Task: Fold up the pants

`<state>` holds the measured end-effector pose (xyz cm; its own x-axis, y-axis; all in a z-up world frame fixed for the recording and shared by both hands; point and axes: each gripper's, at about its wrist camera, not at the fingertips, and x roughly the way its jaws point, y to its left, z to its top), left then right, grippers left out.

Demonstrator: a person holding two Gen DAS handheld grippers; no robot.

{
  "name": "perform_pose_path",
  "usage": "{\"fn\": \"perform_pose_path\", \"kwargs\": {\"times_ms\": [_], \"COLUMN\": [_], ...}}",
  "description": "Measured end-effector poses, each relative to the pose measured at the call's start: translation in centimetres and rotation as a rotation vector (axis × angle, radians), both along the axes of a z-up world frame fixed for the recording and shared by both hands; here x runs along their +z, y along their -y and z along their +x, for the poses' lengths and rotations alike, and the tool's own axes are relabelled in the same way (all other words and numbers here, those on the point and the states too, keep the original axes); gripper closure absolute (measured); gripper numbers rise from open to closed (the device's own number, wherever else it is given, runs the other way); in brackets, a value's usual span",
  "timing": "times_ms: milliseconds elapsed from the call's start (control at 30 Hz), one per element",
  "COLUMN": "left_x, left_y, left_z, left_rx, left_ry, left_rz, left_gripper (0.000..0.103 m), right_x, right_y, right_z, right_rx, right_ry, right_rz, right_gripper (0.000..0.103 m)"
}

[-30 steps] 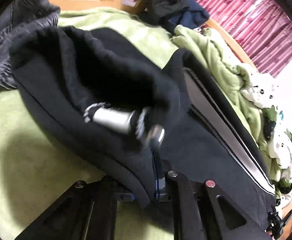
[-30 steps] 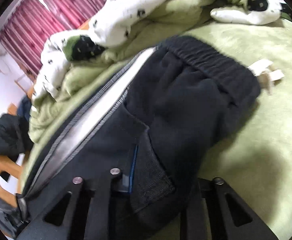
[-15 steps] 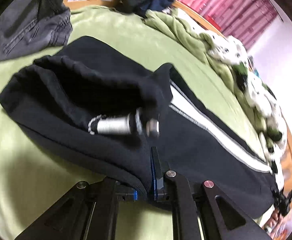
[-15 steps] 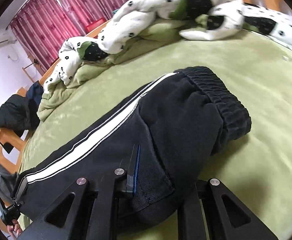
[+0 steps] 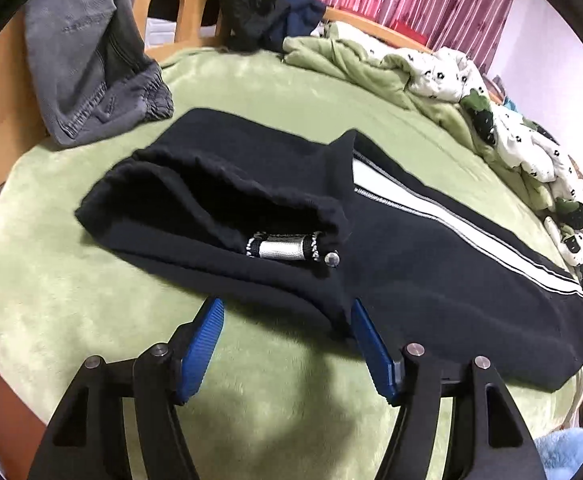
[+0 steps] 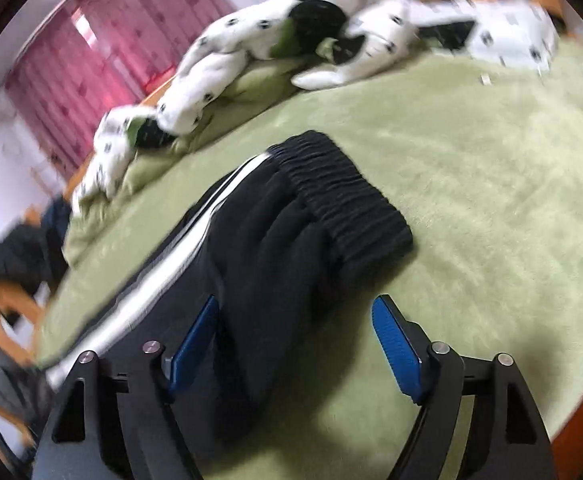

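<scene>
1. No brand or writing can be read; a silver tab with black-and-white woven ends [image 5: 281,249] sits inside the waistband, its face blank from here.
2. The pants [image 5: 411,264] are black with a white side stripe [image 5: 451,224] and lie flat on the green blanket [image 5: 71,280], waist toward the left tongs, ribbed cuff [image 6: 343,188] toward the right tongs.
3. Left tongs [image 5: 285,308]: blue pads spread wide, holding nothing. The right pad lies against the waist's near edge; the left pad hangs over bare blanket just beside the fabric.
4. Right tongs [image 6: 295,312]: pads wide apart, gripping nothing. The leg runs between them; whether either pad touches cloth is unclear.
5. The right view is motion-blurred, so the spotted quilt [image 6: 251,40] and red curtain [image 6: 75,64] smear.
6. Grey trousers [image 5: 87,60] hang over the wooden bed frame [image 5: 183,4], cut off at the top edge. The pants' far end is lost at the left view's rim.
</scene>
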<state>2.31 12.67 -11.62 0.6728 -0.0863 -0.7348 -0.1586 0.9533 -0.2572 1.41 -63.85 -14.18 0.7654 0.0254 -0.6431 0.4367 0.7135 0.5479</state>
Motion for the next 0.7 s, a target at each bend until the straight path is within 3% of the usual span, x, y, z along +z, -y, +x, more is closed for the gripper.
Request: {"fn": "perform_pose_path", "kwargs": {"times_ms": [100, 167, 233, 333, 433, 500, 567, 633, 700], "left_x": [1.1, 1.7, 2.0, 2.6, 2.6, 1.8, 0.8, 0.2, 0.9], "left_y": [-0.1, 0.3, 0.8, 1.4, 1.6, 2.0, 2.1, 1.6, 0.4], "left_z": [-0.8, -0.7, -0.2, 0.9, 1.8, 3.4, 4.5, 5.5, 6.3], "left_rx": [0.008, -0.002, -0.005, -0.013, -0.019, -0.009, -0.01, 0.006, -0.008], "left_ry": [0.04, 0.055, 0.059, 0.081, 0.097, 0.037, 0.019, 0.014, 0.031], "left_rz": [-0.023, -0.017, 0.015, 0.041, 0.029, 0.063, 0.065, 0.085, 0.052], "left_gripper": [0.039, 0.038, 0.038, 0.038, 0.038, 0.039, 0.042, 0.088, 0.089], "right_x": [-1.7, -1.3, 0.3, 2.4, 2.1, 1.4, 1.1, 1.7, 2.6], "right_y": [1.0, 1.3, 1.7, 2.9, 2.7, 2.2, 2.1, 1.4, 0.5], "right_z": [2.5, 3.9, 4.5, 5.5, 6.4, 6.1, 4.1, 1.6, -0.1], "right_rx": [-0.02, -0.07, -0.106, -0.057, -0.019, 0.005, 0.002, -0.021, -0.027], "right_ry": [-0.017, -0.018, -0.035, 0.007, -0.062, -0.133, -0.136, -0.139, -0.148], "right_rz": [0.11, 0.11, 0.007, -0.038, -0.092, -0.13, -0.148, -0.21, -0.265], "right_gripper": [0.02, 0.02, 0.051, 0.053, 0.05, 0.044, 0.044, 0.04, 0.038]}}
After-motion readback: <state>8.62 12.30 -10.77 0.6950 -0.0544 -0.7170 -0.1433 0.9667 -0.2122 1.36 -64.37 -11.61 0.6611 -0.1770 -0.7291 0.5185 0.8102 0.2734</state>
